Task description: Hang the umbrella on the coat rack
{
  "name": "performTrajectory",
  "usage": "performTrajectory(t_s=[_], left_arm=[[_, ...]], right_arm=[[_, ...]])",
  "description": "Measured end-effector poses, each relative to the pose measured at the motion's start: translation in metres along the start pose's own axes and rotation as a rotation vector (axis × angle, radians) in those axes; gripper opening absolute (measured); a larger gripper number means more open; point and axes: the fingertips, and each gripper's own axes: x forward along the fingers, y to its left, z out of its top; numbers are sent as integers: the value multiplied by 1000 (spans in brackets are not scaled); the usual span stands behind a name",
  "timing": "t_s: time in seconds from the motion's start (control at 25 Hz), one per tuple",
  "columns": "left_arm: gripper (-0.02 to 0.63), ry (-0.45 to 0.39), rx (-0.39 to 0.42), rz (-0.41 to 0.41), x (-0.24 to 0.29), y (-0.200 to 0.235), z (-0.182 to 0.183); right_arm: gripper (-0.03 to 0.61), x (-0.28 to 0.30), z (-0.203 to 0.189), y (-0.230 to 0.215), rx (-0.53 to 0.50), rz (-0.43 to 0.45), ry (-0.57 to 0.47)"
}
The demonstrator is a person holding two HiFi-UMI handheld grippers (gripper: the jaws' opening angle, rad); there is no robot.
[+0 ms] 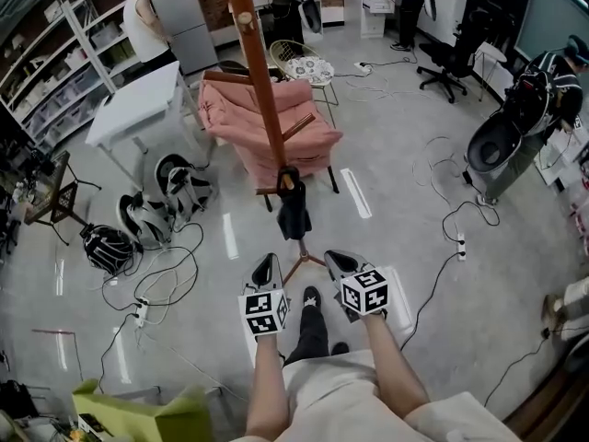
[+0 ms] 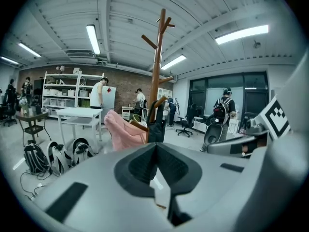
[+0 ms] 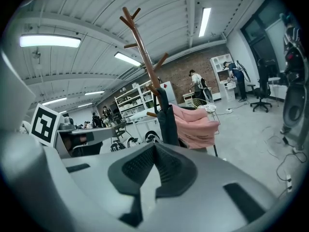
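A dark folded umbrella (image 1: 293,208) hangs by its wooden handle from a low peg of the brown wooden coat rack (image 1: 261,72), just ahead of both grippers. In the left gripper view the umbrella (image 2: 157,125) hangs against the rack's pole (image 2: 155,66); the right gripper view shows the umbrella (image 3: 167,121) and the rack (image 3: 144,54) too. My left gripper (image 1: 268,264) (image 2: 155,147) is shut with nothing in it. Level with it, my right gripper (image 1: 339,258) (image 3: 154,147) is also shut and empty. Both stay short of the umbrella, near the rack's feet.
A pink armchair (image 1: 276,122) stands right behind the rack. Backpacks (image 1: 156,212) and cables (image 1: 166,279) lie on the floor at left, beside a white table (image 1: 138,104). A wire side table (image 1: 308,64), office chairs (image 1: 451,58) and people are farther off.
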Motion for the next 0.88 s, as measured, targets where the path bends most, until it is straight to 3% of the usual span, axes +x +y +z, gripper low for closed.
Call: performTrajectory(t_s=[0.88], left_arm=[[6,-8,-48,57,-10,11,1]], right_arm=[[3,2,5,3,-79,9,18]])
